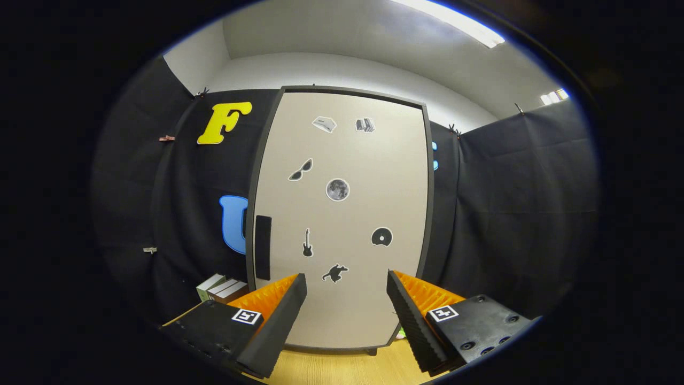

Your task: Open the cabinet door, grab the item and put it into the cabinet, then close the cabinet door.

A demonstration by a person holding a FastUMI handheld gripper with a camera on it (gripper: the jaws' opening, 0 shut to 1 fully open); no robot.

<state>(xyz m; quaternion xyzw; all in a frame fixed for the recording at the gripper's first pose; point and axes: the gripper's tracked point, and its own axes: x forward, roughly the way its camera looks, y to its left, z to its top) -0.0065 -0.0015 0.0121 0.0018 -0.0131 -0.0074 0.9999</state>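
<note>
- The gripper [346,283] is wide open. Its two fingers [278,315] hold nothing and touch nothing.
- Between the fingers and a bit beyond them stands the cabinet [342,214] on the wooden bench [342,369]. Its door [374,176] is shut.
- The door is pale with a dark frame. A dark flat handle [263,247] sits on its left side, just above the left finger.
- There are seven small stickers [337,190] on the door. One looks like a moon, one like a guitar, one like sunglasses and one like a disc. The other three are hard to make out.
- To the left of the cabinet, behind the left finger, lie some boxes [222,289]. They look like two or three, but the finger hides part of them, so I cannot count them for sure.
- A tiny green bit [401,334] peeks out by the cabinet's bottom right corner, next to the right finger. I cannot tell what it is.
- The bottom of the cabinet is partly hidden by the fingers.
</note>
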